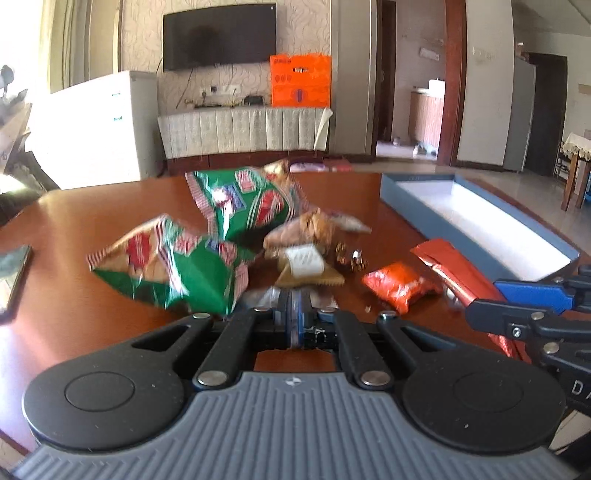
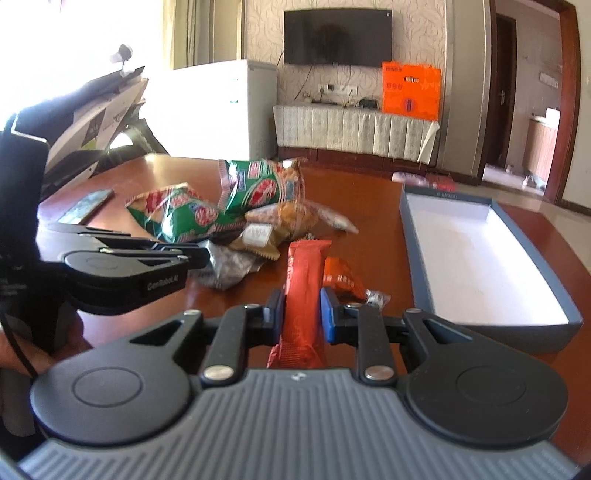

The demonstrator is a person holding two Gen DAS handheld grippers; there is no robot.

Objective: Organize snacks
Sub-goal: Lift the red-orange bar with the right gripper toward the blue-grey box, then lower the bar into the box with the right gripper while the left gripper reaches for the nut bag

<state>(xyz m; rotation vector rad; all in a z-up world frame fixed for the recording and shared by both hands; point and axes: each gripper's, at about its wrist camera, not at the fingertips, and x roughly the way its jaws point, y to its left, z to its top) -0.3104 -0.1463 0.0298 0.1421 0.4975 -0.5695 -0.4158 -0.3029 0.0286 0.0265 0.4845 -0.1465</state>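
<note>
Left gripper (image 1: 294,314) seemingly pinching clear wrapper (image 1: 264,295)

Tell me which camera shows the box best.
Right wrist: the box lies whole in view, open, its white floor bare, right of the right gripper that clamps a red bar. Left wrist shows only a slanted stretch of it at the right edge.

Both wrist cameras sit low over the table (image 1: 92,229), facing the television (image 1: 219,35) at 12 o'clock; the snack pile (image 2: 236,218) and box (image 2: 476,258) appear in both views
</note>
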